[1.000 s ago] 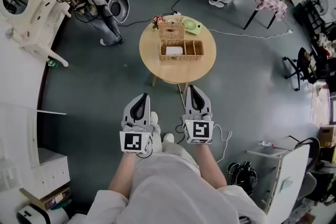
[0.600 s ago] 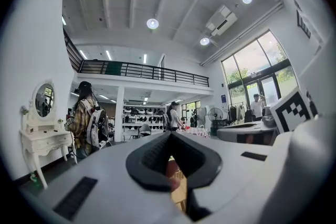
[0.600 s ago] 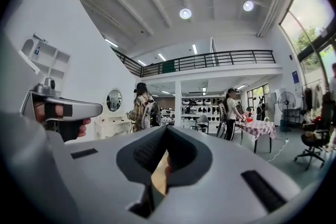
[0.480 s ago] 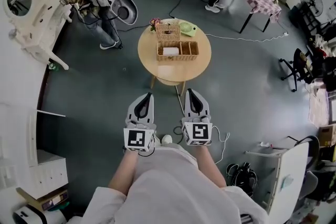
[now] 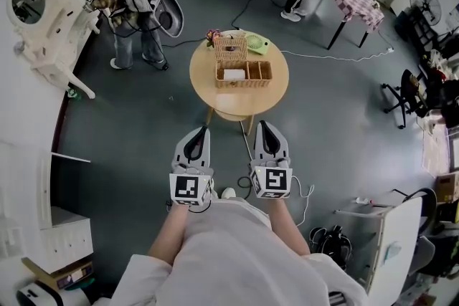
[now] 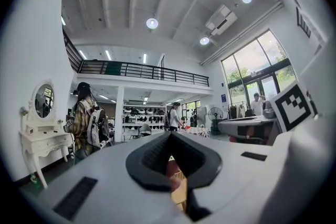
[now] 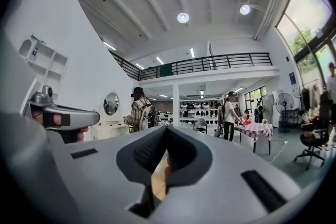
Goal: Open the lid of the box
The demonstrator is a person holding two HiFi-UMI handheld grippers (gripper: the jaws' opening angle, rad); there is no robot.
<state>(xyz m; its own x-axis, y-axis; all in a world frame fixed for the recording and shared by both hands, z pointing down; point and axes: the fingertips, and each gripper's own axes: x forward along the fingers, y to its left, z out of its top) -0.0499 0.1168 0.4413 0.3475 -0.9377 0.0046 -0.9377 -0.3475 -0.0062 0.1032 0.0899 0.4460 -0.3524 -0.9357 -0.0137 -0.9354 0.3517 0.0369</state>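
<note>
Round table (image 5: 208, 93) is seen slightly farther off than a second ago; wicker box (image 5: 245, 73) on it is left untouched, lid (image 5: 231, 48) already upright, left gripper (image 5: 199, 131) and right gripper (image 5: 262, 124) kept shut and empty: opening judged done.
</note>
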